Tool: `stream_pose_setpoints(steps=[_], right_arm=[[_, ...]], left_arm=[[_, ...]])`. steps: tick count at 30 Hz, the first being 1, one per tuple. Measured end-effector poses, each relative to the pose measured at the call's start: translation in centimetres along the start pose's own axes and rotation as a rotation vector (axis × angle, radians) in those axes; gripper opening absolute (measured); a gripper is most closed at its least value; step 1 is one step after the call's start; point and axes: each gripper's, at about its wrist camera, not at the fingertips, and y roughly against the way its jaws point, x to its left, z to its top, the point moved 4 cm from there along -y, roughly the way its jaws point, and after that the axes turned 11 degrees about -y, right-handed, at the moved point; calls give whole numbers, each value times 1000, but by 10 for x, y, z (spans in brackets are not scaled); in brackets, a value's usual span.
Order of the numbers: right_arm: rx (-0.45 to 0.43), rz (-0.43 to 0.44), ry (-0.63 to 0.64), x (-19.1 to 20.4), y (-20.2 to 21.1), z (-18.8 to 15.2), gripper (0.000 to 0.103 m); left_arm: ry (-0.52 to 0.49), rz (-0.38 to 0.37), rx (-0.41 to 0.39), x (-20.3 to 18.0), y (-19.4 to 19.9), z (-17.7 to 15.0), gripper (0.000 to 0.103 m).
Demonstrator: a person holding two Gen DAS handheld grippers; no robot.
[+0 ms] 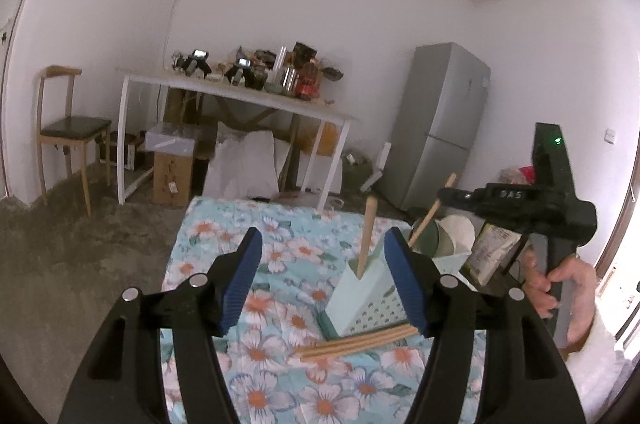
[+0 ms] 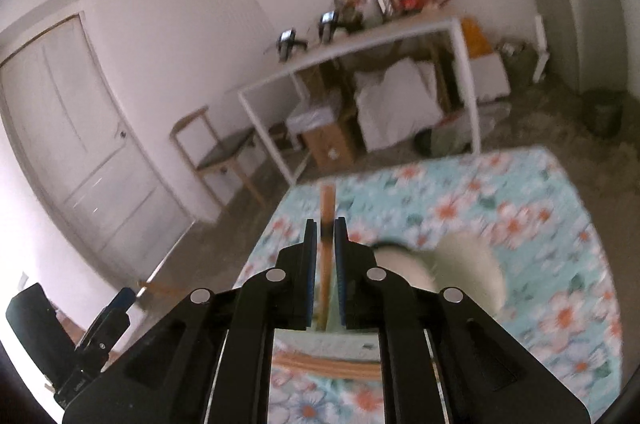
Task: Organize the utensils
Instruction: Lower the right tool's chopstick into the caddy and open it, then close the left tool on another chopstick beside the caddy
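Note:
A pale green utensil holder [image 1: 366,298] with a perforated side stands on the floral tablecloth [image 1: 280,256]. One wooden-handled utensil [image 1: 367,236] stands upright in it. Wooden chopsticks [image 1: 356,342] lie flat at its base; they also show in the right wrist view [image 2: 326,368]. My left gripper [image 1: 322,278] is open and empty, just in front of the holder. My right gripper [image 2: 327,242] is shut on a wooden utensil handle [image 2: 327,208], held above the holder. In the left wrist view that handle [image 1: 434,208] slants up from the right gripper's tips.
A white basket [image 1: 452,256] with bowls and a plate sits right of the holder. The bowls show blurred in the right wrist view [image 2: 460,264]. A white table [image 1: 240,92] with clutter, a wooden chair [image 1: 68,128] and a grey fridge [image 1: 444,120] stand behind.

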Motion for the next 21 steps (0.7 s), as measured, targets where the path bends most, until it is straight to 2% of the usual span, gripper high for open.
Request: stream_pose_setpoints(steps=[1, 3, 4, 8, 10, 16, 18, 21], right_arm=[[18, 5, -2, -2, -3, -4, 12], [22, 4, 6, -1, -4, -7, 25], [16, 12, 14, -2, -1, -8, 35], [-32, 28, 40, 2, 18, -10, 47], [-63, 38, 43, 1, 33, -11, 51], [-152, 65, -3, -28, 75, -14, 55], [-173, 36, -10, -45, 80, -21, 55], [-162, -1, -26, -73, 77, -34, 55]], left_arm=[[9, -7, 19, 1, -1, -4, 62], [36, -25, 60, 4, -5, -12, 63], [60, -46, 88, 5, -9, -17, 63], [206, -151, 210, 14, -31, -43, 62], [331, -229, 286, 21, -48, -63, 62], [624, -328, 454, 33, -91, -115, 50], [708, -335, 482, 35, -101, -132, 46], [756, -345, 471, 37, -107, -144, 40]])
